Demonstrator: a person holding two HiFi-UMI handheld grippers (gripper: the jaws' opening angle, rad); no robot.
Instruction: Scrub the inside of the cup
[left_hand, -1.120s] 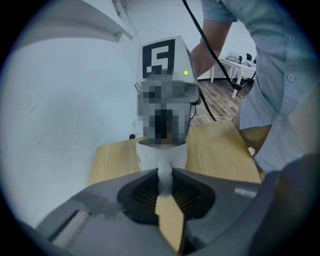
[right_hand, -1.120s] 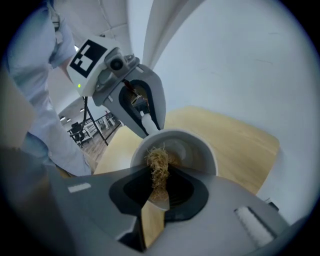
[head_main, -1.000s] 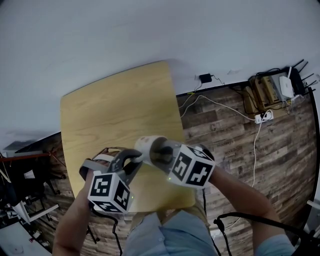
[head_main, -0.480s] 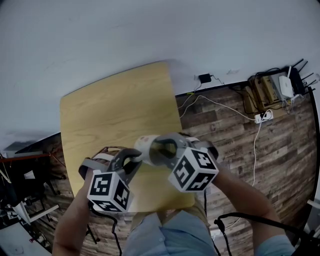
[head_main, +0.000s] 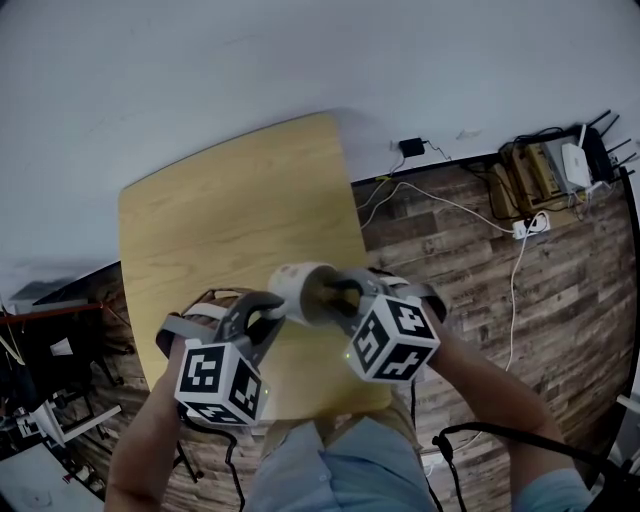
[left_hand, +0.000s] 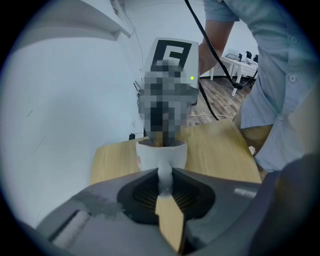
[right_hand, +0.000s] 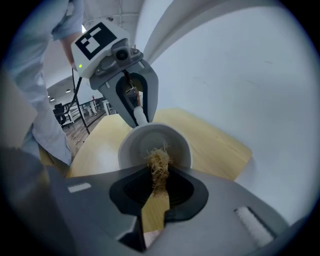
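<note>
**Cup mouth faces the scrubber head-on**

The cup (head_main: 298, 288) is held off the counter (head_main: 230, 205) at the centre of the head view, tipped onto its side. The left gripper (head_main: 264, 308) has it from the lower left. In the left gripper view, its jaws are drawn narrow and pinch the white handle (left_hand: 164, 176), with the cup body just beyond their tips.

The right gripper (head_main: 346, 296) comes in from the lower right. Its jaws are closed on a scrubber (right_hand: 158, 162), a tuft of straw-coloured fibre that sticks out past their tips.

What matters for the coming move is the line-up. The cup's long axis runs from upper left to lower right in the head view, and its open mouth is turned toward the right gripper. In the right gripper view the round opening sits dead ahead at frame centre, with pale inner wall showing all round. The tuft's tip overlaps the lower rim, so it appears to be at the mouth; how deep it reaches I cannot tell.

The right hand is the working one and seems to need only a push along the cup's axis. The left hand holds the cup steady.
</note>
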